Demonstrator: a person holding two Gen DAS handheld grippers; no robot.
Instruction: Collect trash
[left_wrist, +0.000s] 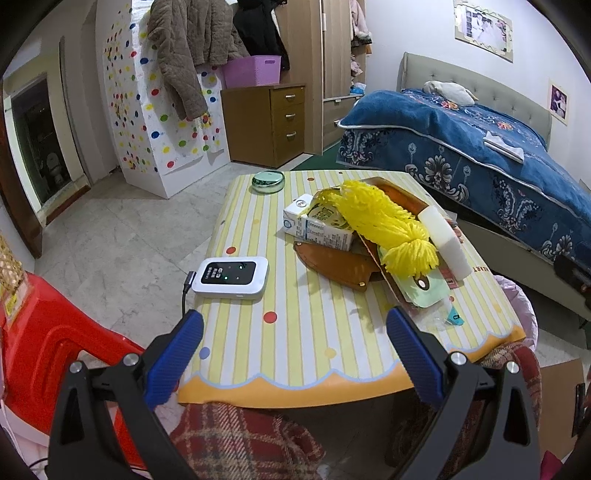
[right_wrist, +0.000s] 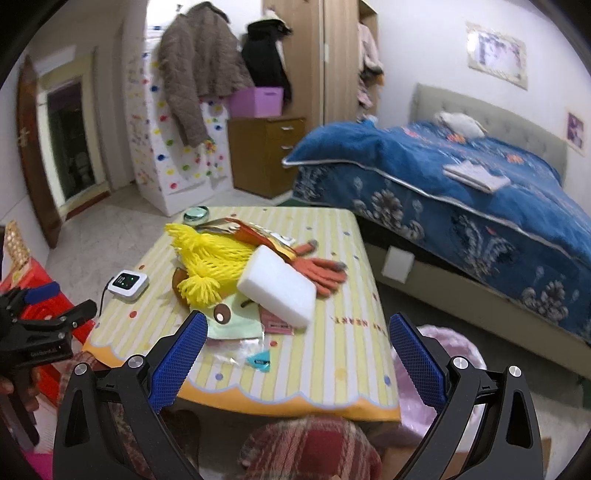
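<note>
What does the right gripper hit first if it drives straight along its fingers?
Likely the white foam block, lying on the pile on the striped yellow table. The right gripper is open and points over the table's near edge. Depth is unclear; a lower line might meet the clear plastic wrapper first.

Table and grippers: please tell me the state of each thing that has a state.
Left gripper: open, empty.
Right gripper: open, empty.
Milk carton: lying on its side.
White device: lights on, cable plugged in.
Foam block: resting on the pile.
Round tin: lid on.
</note>
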